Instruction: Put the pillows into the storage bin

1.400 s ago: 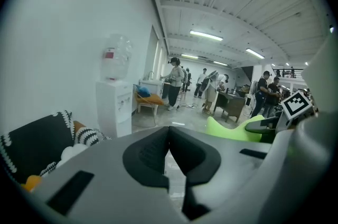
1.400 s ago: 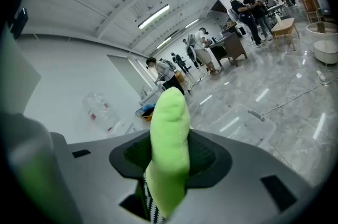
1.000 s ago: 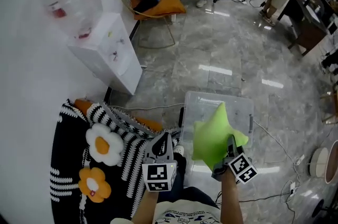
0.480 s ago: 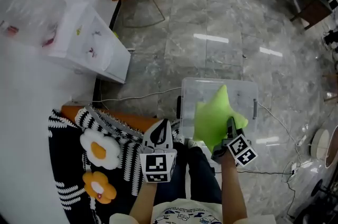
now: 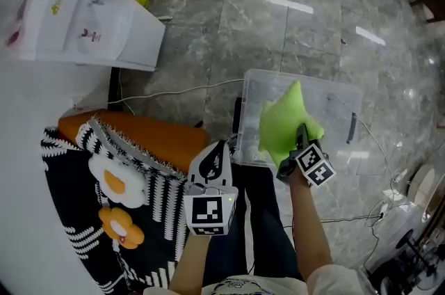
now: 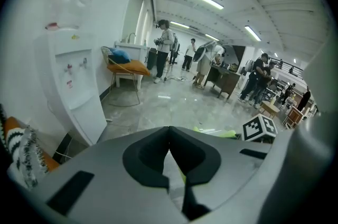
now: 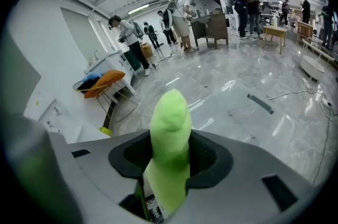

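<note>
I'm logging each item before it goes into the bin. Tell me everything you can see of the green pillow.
The green pillow is bright lime, soft and plush-looking, with pointed lobes a bit like a star. One tip points away from the person. The right gripper has its jaws clamped on one lobe, which bulges up between them in the right gripper view. The pillow is held over the open top of the clear storage bin. Whether it touches the bin cannot be told.

Head view looks steeply down; gripper views face along jaws (right shares storage bin [image 5: 334,95]).
</note>
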Tool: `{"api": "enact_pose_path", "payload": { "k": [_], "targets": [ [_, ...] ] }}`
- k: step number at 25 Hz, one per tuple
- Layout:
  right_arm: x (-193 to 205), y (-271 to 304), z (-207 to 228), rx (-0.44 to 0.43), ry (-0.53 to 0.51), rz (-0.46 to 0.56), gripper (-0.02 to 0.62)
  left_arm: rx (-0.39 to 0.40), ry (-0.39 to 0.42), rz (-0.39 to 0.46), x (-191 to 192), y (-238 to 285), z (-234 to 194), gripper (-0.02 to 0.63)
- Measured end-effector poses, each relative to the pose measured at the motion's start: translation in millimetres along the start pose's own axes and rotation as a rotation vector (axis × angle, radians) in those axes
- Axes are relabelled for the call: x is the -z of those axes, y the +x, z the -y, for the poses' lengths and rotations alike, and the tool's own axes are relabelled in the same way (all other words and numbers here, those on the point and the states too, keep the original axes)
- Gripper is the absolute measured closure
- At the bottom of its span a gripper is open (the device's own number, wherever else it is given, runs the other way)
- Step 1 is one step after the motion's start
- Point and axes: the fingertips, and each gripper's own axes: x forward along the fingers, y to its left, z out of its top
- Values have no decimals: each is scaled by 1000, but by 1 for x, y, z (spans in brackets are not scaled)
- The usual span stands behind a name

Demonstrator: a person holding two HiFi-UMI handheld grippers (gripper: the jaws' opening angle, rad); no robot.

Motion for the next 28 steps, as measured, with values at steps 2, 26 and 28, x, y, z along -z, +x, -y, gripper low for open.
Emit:
{"api": "enact_pose_path", "payload": {
  "k": [2, 26, 28],
  "targets": [
    [23, 38, 8, 4, -28, -33, 402, -1, -2, -18, 20, 22, -2, 592],
    [165, 173, 51, 149, -162, -245, 324, -53, -219, -48, 142, 98, -1, 592],
    [172, 164, 35, 72, -155, -251, 312, -70, -229, -49, 141, 93, -4, 592]
  ]
}}
